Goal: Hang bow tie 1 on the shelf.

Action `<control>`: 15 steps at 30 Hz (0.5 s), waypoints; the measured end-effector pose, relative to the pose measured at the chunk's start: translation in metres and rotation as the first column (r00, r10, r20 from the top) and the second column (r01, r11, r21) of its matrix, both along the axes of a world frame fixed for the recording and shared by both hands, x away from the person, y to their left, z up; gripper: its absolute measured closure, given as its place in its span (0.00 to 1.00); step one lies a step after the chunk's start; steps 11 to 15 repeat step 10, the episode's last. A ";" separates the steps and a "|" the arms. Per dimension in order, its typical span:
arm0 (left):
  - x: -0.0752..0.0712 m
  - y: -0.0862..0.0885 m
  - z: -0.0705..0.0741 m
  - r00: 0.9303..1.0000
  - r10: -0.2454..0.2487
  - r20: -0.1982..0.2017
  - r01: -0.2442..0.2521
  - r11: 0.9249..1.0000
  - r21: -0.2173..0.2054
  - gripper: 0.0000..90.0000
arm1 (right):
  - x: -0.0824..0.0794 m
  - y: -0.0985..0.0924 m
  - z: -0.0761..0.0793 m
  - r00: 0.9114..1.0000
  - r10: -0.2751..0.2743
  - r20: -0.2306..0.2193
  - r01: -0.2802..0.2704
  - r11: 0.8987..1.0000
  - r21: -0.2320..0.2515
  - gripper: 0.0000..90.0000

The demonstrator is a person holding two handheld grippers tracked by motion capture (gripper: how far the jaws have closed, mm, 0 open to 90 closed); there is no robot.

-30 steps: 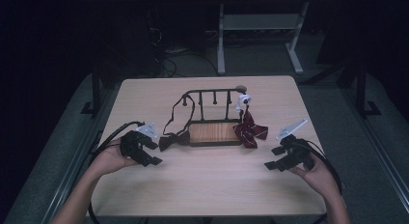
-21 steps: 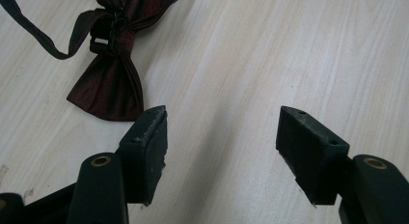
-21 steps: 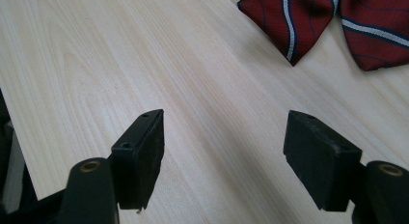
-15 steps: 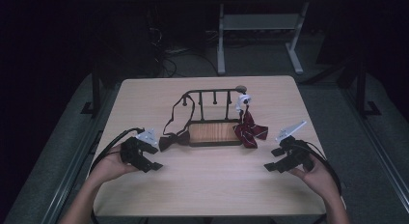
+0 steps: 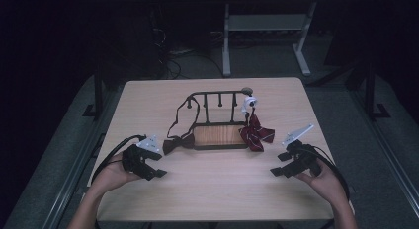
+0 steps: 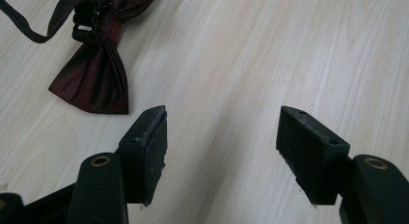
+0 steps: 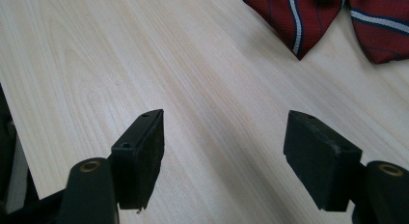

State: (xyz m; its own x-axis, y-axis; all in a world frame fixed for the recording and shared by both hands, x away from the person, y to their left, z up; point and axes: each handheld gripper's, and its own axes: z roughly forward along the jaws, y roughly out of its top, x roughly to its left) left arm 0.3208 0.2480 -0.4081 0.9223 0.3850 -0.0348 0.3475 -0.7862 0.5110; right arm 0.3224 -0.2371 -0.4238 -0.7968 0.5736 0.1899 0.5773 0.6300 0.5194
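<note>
While both of my grippers rest low over the table [image 5: 217, 189], neither has hold of anything. My left gripper [image 6: 222, 137] stands with its jaws wide apart and only bare wood between the pads; my right gripper [image 7: 224, 147] is likewise spread, nothing between its jaws. In the high view, the left gripper [image 5: 148, 165] sits at the near left of the table and the right gripper [image 5: 291, 162] at the near right, well apart from each other, each flanking the work.

Just ahead of my left jaws, up and to the left in the left gripper view, lies the dark maroon bow tie [image 6: 96, 74], flat on the wood, its strap [image 6: 29, 26] trailing off. From above, that bow tie [image 5: 179, 142] lies just beside the left end of the rack's wooden base, with the strap looped up to the rail (apparently hooked there, though I cannot confirm the attachment).

Ahead of my right jaws is the red striped bow tie [image 7: 328, 16], which drapes at the right end of the rack [image 5: 220, 115], seemingly hung from the peg rail.

Judgement: the open jaws suggest readiness to grasp; the left is nearer its bow tie and better placed to take it first.
</note>
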 end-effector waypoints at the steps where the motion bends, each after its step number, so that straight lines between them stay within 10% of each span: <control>1: 0.000 0.001 -0.002 1.000 0.008 -0.003 -0.008 1.000 -0.020 0.40 | 0.000 0.000 0.000 1.000 -0.001 0.001 0.001 1.000 0.001 0.34; 15: -0.002 0.000 -0.008 0.999 0.033 -0.012 -0.034 0.997 -0.071 0.40 | -0.004 -0.001 -0.001 1.000 0.004 0.014 -0.004 1.000 0.023 0.33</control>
